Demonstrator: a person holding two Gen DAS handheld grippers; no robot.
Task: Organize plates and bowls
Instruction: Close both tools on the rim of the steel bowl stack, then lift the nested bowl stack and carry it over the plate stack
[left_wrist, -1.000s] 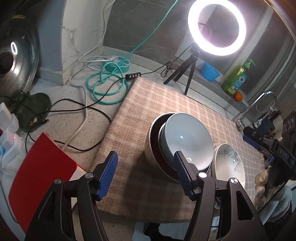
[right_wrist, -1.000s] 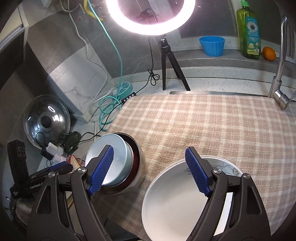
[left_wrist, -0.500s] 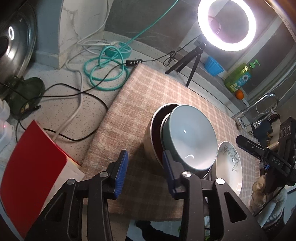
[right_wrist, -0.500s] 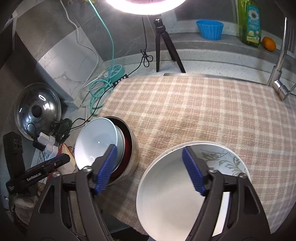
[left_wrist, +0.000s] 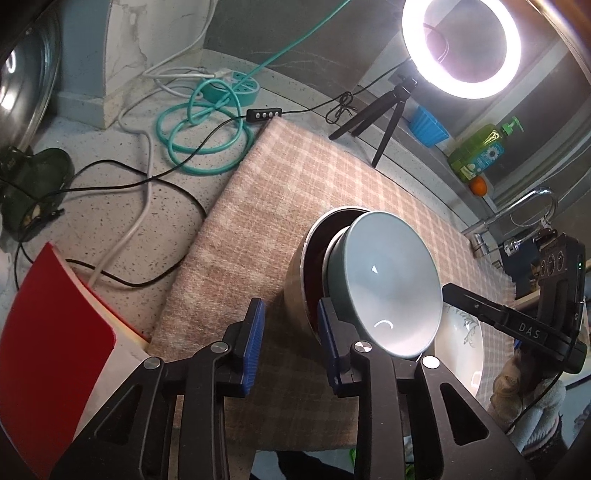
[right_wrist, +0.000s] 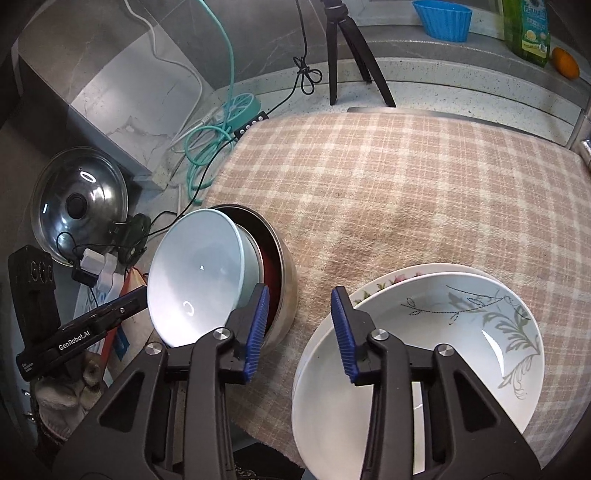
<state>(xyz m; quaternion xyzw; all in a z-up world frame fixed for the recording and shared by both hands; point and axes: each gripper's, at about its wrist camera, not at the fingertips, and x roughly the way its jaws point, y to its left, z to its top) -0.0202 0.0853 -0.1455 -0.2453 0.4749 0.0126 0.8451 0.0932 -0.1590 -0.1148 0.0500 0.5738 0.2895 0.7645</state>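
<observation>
Left wrist view puts the left gripper at the bottom centre, its blue-padded jaws narrowed after just closing, with only checked cloth between them and nothing gripped. Its right pad stands just beside the near rim of the pale blue ceramic bowl, which leans tilted inside a round steel pot with a dark red interior on the beige checked cloth. Right wrist view shows the right gripper low in the frame, jaws likewise just drawn closer and holding nothing; its right pad sits at the left rim of the white shallow plate with a grey leaf pattern, stacked on a white plate with a floral rim at lower right.
</observation>
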